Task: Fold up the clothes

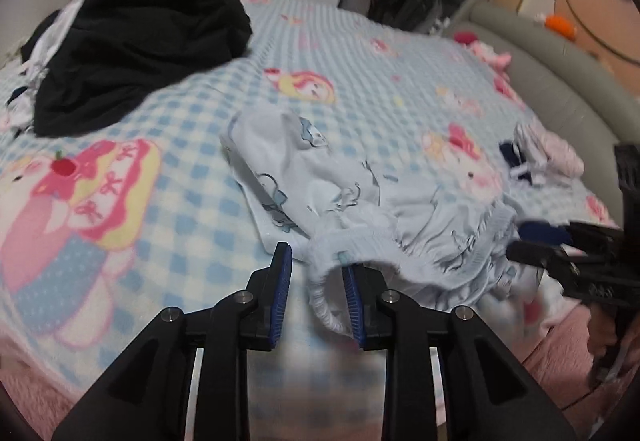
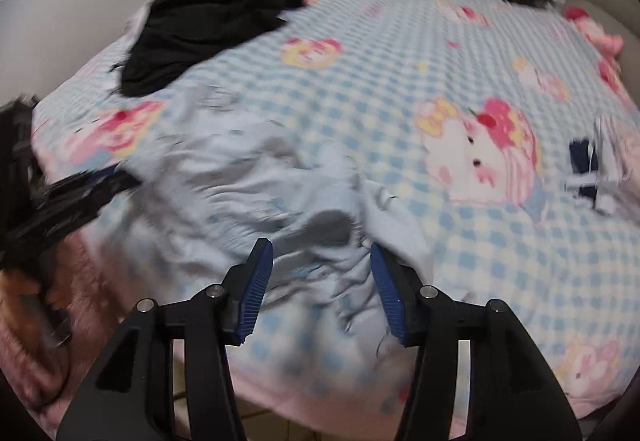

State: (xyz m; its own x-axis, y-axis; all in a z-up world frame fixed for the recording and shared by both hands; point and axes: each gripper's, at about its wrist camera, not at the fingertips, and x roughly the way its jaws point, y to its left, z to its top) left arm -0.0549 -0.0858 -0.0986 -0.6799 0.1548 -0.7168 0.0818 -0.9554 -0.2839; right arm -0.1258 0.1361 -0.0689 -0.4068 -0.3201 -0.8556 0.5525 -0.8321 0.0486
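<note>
Left wrist view: the left claw (image 1: 316,273) stands open at lower centre of the frame, its blue pads apart. The elastic waistband of a pale blue printed garment (image 1: 320,177) lies just at the right pad (image 1: 352,305) and appears to loop around its tip; the left pad is clear of the cloth. Nothing is pinched between the pads. The garment lies crumpled at centre frame on a bed covered by a blue-and-white checked blanket (image 1: 360,53) with pink cartoon figures.

A black garment (image 1: 136,49) lies heaped at upper left, well apart from the blue one. A small pile of dark blue and pinkish clothes (image 1: 536,157) lies at right of frame, near the grey padded bed frame (image 1: 560,73). The right claw (image 1: 560,261) enters from the right edge, its tip at the far end of the blue garment's waistband; contact there cannot be confirmed from this view.

Right wrist view, heavily blurred: the right claw (image 2: 320,273) is open at lower centre, pads wide apart, with bunched folds of the pale blue printed garment (image 2: 248,177) lying between and ahead of them. No grip on the cloth is visible. The left claw (image 2: 72,197) shows as a dark smear at the left edge, beside the garment. The black garment (image 2: 200,25) sits at upper left; the checked blanket (image 2: 400,53) fills the rest of the frame.
</note>
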